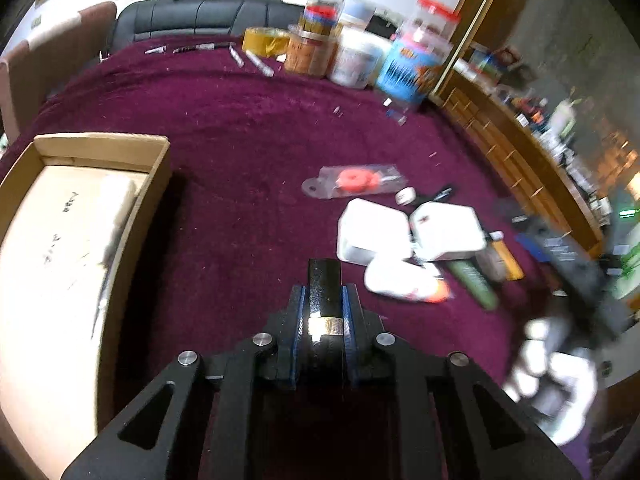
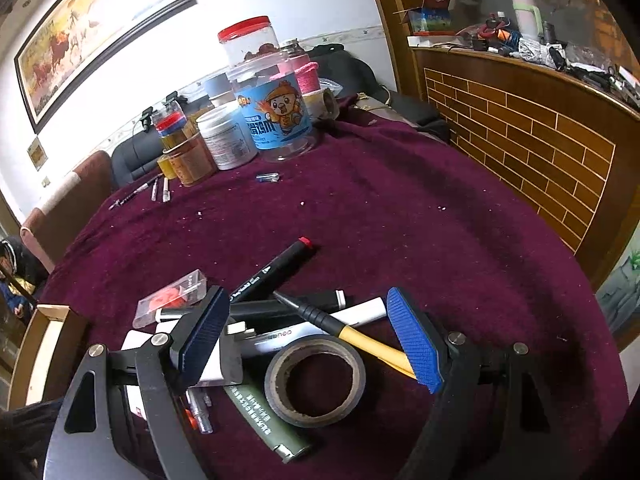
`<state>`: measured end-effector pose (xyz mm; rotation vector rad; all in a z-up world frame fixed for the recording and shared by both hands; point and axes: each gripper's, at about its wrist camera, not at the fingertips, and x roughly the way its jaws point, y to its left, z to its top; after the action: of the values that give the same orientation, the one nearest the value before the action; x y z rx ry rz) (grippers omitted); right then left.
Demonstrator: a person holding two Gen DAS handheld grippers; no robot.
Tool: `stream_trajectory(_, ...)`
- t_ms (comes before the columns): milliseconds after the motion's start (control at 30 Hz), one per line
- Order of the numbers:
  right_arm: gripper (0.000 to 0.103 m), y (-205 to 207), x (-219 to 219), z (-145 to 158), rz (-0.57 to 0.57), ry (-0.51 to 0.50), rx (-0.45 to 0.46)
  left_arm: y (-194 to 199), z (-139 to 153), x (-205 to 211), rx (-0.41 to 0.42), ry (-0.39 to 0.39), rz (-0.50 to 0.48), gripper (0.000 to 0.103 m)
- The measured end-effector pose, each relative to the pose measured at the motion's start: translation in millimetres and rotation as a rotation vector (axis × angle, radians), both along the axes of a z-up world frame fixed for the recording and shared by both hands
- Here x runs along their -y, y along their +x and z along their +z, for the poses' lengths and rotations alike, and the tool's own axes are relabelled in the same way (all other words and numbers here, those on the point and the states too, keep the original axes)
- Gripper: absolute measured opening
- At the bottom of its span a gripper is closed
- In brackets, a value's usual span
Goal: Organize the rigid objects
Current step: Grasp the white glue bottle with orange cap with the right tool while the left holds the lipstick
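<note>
My left gripper (image 1: 324, 292) is shut on a slim black stick with a shiny metal band (image 1: 325, 280), held above the purple cloth (image 1: 240, 140). An open cardboard box (image 1: 100, 148) lies to its left. In the right wrist view my right gripper (image 2: 308, 304) stands open over a pile, with nothing pressed between its blue pads. The pile holds a black tape roll (image 2: 276, 380), a yellow-handled screwdriver (image 2: 368, 340), a black marker with a red end (image 2: 276, 268), a white marker (image 2: 364, 312) and a green lighter (image 2: 260, 416).
Two white boxes (image 1: 372, 236) and a packet of orange rings (image 1: 352, 180) lie beside the pile. Jars and tubs (image 2: 276, 104) crowd the far edge, with pens (image 2: 160, 188) near them. A wooden counter (image 2: 520, 128) stands at the right. A blurred gloved hand (image 1: 552, 376) shows at lower right.
</note>
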<state>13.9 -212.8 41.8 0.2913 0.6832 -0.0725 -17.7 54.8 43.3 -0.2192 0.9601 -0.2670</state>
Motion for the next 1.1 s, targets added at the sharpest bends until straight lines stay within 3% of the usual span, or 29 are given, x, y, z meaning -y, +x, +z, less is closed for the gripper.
stream_trajectory(133, 0.081, -2, 3, 0, -0.036, -0.026, 0.003, -27, 25, -10, 0.081, 0.005, -0.010, 0.014)
stream_trajectory(267, 0.081, -24, 7, 21, -0.102, -0.046, 0.100, -47, 35, -27, 0.105, 0.002, -0.011, 0.014)
stream_trajectory(367, 0.081, -35, -18, 30, 0.048, -0.039, 0.093, -60, 36, -43, 0.105, -0.020, -0.008, 0.014)
stream_trajectory(467, 0.081, -37, -63, 23, 0.282, -0.089, 0.023, -70, 37, -55, 0.104, -0.063, -0.003, 0.014)
stream_trajectory(600, 0.081, -39, -125, 15, 0.490, -0.286, -0.019, -81, 40, -65, 0.120, -0.089, 0.006, 0.014)
stream_trajectory(667, 0.081, -40, -148, 9, 0.551, -0.398, -0.031, -85, 41, -72, 0.123, -0.097, 0.015, 0.014)
stream_trajectory(767, 0.080, -37, -160, 2, 0.592, -0.466, -0.057, -89, 42, -83, 0.124, -0.109, 0.038, 0.014)
stream_trajectory(900, 0.069, -31, -162, -8, 0.612, -0.501, -0.101, -91, 41, -96, 0.131, -0.118, 0.061, 0.014)
stream_trajectory(1100, 0.042, -20, -169, -24, 0.621, -0.528, -0.187, -95, 36, -103, 0.123, -0.138, 0.072, 0.014)
